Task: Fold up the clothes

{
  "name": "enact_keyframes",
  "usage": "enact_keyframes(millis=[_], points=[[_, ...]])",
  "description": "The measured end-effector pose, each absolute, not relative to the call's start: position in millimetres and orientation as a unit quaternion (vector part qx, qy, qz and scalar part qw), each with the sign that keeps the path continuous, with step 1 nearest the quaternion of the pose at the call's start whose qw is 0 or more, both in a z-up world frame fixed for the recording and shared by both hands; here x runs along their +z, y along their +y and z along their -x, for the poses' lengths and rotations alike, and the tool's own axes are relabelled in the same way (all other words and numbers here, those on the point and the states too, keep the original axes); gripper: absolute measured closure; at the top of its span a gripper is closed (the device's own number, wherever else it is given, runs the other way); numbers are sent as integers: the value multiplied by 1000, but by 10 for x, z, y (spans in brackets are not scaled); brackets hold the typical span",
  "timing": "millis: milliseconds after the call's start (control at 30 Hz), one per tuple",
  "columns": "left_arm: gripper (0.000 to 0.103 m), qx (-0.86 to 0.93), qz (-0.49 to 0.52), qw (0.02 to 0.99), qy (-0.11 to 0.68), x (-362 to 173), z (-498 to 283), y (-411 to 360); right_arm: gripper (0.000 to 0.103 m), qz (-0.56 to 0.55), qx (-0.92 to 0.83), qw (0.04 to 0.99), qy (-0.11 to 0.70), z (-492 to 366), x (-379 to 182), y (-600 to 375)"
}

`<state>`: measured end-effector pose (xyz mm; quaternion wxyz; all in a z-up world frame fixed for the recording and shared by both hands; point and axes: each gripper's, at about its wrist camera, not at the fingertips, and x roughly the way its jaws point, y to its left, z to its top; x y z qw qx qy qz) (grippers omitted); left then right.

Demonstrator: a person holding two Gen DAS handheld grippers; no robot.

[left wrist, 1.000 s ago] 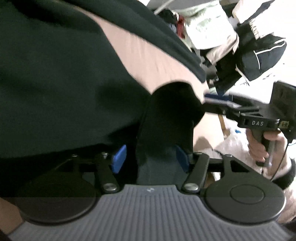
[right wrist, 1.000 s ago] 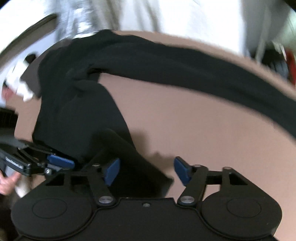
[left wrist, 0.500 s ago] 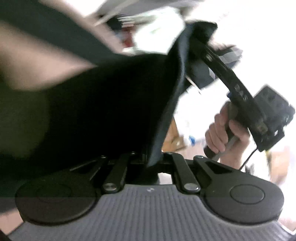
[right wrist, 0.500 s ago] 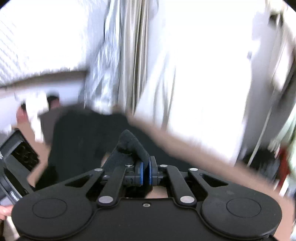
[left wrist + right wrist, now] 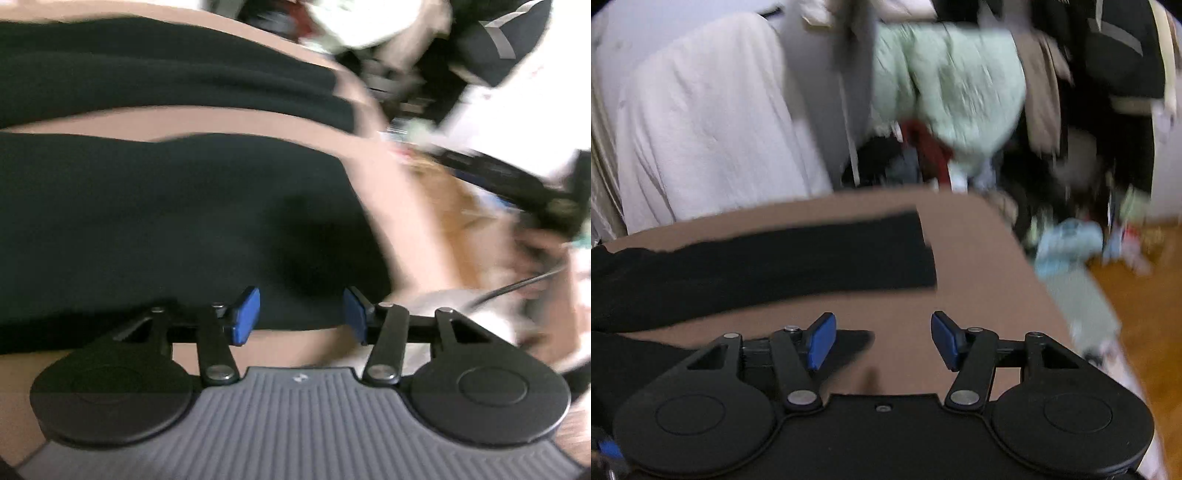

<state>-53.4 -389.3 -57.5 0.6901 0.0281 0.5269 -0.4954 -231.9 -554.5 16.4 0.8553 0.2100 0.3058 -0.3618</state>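
I am holding my left gripper (image 5: 301,314) with its two blue rubber pads spread wide and nothing between them. The pads are hovering over the near hem of a black garment (image 5: 166,221), a soft matte knit that is lying flat in a broad panel across the near part of the brown table (image 5: 391,192). Beyond that panel a strip of bare brown surface is showing, and past it a second long black band of the same cloth is running along the far edge, ending in a squared-off end near the far right corner. To the right, off the table edge, my right hand (image 5: 535,251) is blurring past with the other tool's black handle, over an orange wooden floor (image 5: 469,221).

I am holding my right gripper (image 5: 882,339) spread wide too, gripping nothing, with smooth table surface (image 5: 979,258) lying bare between the blue pads. Just left of its left pad a dark fold of the garment (image 5: 757,266) is lying; farther out, the long black band is stretching from the left edge toward the right, ending in a straight cut hem short of the right edge. Behind the far edge a white crinkled sheet (image 5: 701,122) is draping, and beside it a pale green quilted cloth (image 5: 960,92) is hanging among a heap of dark clothes (image 5: 1108,74).
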Motion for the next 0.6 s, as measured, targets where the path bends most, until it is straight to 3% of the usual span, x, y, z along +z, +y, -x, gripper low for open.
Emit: enact_keyframes(millis=[67, 233, 300, 600], points=[[47, -455, -45, 721, 520, -618, 384, -3594, 41, -272, -329, 847, 317, 2366, 65, -5603], [45, -314, -28, 788, 529, -738, -437, -2715, 37, -404, -217, 838, 294, 2271, -12, -5413], [39, -257, 10, 813, 522, -700, -768, -2285, 33, -409, -187, 842, 296, 2100, 61, -5259], [39, -116, 128, 879, 445, -750, -1629, -393, 29, -291, -81, 885, 355, 925, 26, -4040]])
